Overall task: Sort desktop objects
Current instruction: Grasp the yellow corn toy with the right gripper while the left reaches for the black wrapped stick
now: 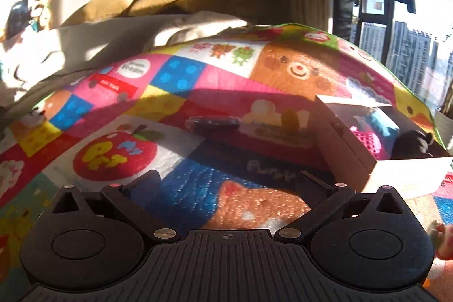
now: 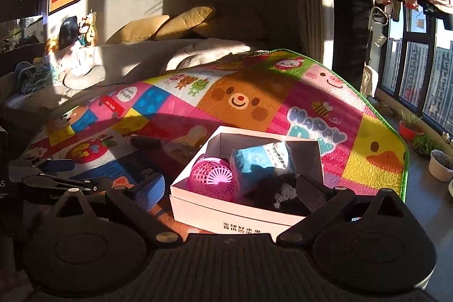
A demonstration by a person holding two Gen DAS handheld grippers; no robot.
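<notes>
The left gripper [image 1: 226, 183] hangs above a bright patchwork play mat of cartoon animals [image 1: 294, 67], its fingers spread wide with nothing between them. A dark, flat oblong object [image 1: 213, 123] — too blurred to identify — lies on the mat at about twelve o'clock from those fingers.

A white rectangular cardboard box [image 2: 226, 210] sits open on the mat, at two o'clock from the left gripper. The right gripper [image 2: 230, 187] hovers over the box's near rim, fingers apart and empty; its right-hand finger [image 2: 310, 193] reaches over the box's interior.

Inside the box, a pink perforated plastic ball [image 2: 211, 178] rests at nine o'clock, touching a blue-and-white soft packet [image 2: 262, 159] at the centre — a dark fuzzy item [image 2: 283, 193] lies in the near corner, at five o'clock.
</notes>
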